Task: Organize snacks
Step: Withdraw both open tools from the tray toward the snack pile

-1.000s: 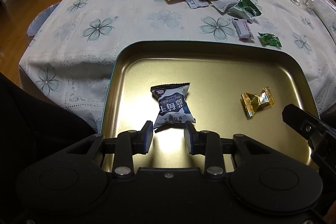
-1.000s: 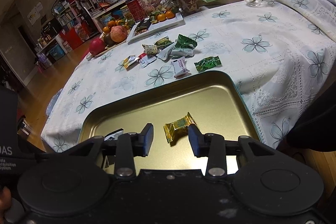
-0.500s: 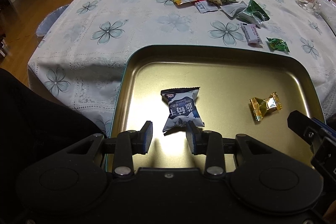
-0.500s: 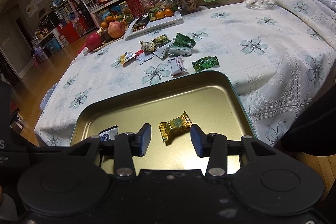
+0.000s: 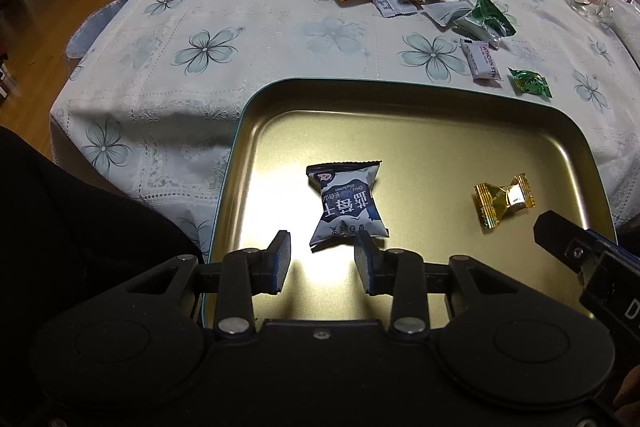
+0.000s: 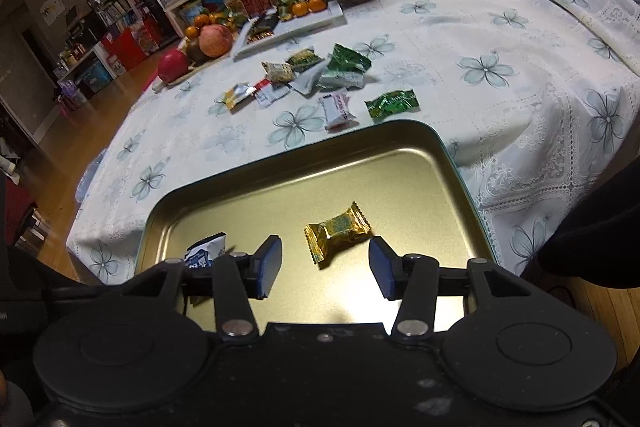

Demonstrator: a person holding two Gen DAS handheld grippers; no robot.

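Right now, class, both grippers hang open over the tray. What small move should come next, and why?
Probably send the right gripper forward to the green candy, the loose snack nearest the tray. Two snacks, the blue packet and gold candy, already lie inside, released; the left gripper is open too.

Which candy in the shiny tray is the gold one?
The small gold-wrapped candy, twisted at both ends, lying in the tray in front of the right gripper. The other snack there is a bigger blue-and-white packet.
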